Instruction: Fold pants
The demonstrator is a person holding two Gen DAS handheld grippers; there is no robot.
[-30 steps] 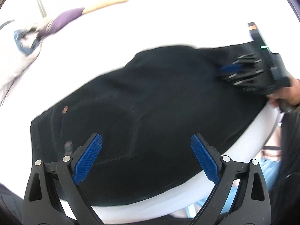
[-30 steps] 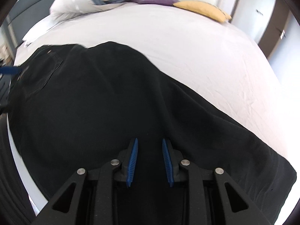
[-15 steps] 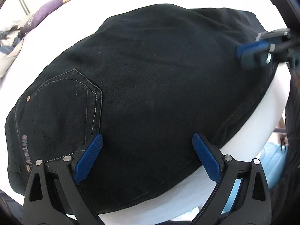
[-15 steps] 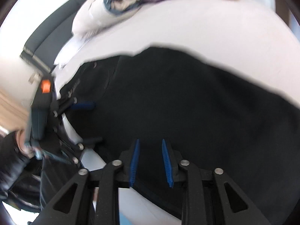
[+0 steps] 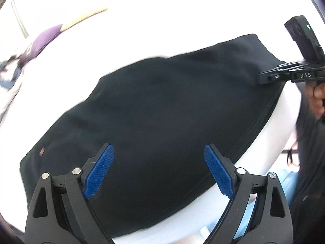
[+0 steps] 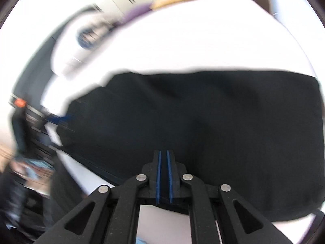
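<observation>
Black pants (image 5: 172, 111) lie folded lengthwise on a white bed (image 5: 162, 30). My left gripper (image 5: 158, 148) hovers over the waist end, its jaws wide apart and closing a little, with only cloth below them. In that view my right gripper (image 5: 262, 79) reaches onto the far leg end from the right. In the blurred right wrist view the pants (image 6: 223, 122) fill the middle. The right gripper (image 6: 163, 152) sits at their near edge, its jaws closing to a thin slit. I see no cloth pinched in that slit. The left gripper (image 6: 61, 119) shows as a blur at the left.
A purple pillow (image 5: 44, 38) and a yellow pillow (image 5: 85, 15) lie at the bed's far side, beside a white pillow (image 6: 81, 40) with a blue garment on it. The mattress edge (image 5: 280, 122) runs along the pants. A person's hand (image 5: 316, 99) holds the right gripper.
The right pads have drawn from a clear gap to a thin slit, and that view has rolled and swung along the pants. The left view has drawn back from the pocket.
</observation>
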